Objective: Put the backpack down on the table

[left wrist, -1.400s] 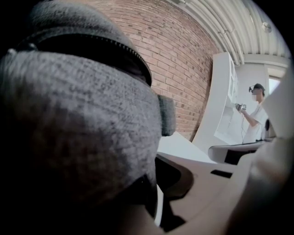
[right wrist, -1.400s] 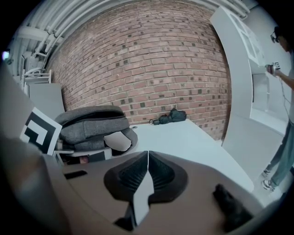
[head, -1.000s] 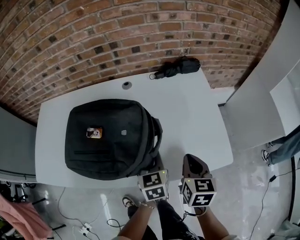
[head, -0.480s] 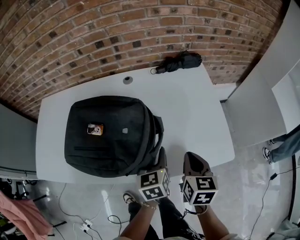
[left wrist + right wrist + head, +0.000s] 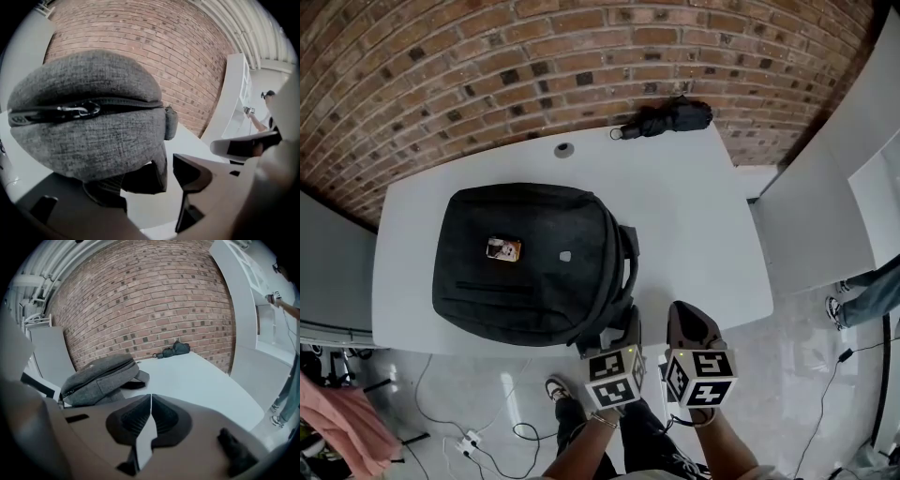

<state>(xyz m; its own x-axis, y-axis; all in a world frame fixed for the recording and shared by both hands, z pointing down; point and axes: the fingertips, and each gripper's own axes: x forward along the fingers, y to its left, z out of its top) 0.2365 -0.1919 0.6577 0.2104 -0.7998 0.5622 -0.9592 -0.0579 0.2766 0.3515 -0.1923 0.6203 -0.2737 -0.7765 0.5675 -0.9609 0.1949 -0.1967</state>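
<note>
Dark grey backpack [image 5: 525, 262] lying flat on the white table [image 5: 703, 234], my left gripper [image 5: 617, 330] at its near corner, jaws opening wide, its edge between them ungripped, my right gripper [image 5: 686, 319] just beside, jaws pressed together, empty, folded black umbrella [image 5: 670, 117] at the far edge.

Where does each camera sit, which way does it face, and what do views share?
Head view: on the person's head, looking steeply down at table, backpack, umbrella; forearms, left gripper, right gripper at bottom.
Left gripper view: on that gripper, facing the backpack close up; jaws opening, backpack's lower edge between them, unpinched.
Right gripper view: on that gripper, facing across the table toward the brick wall; jaws together, empty.
Shared: all three show the backpack.
</note>
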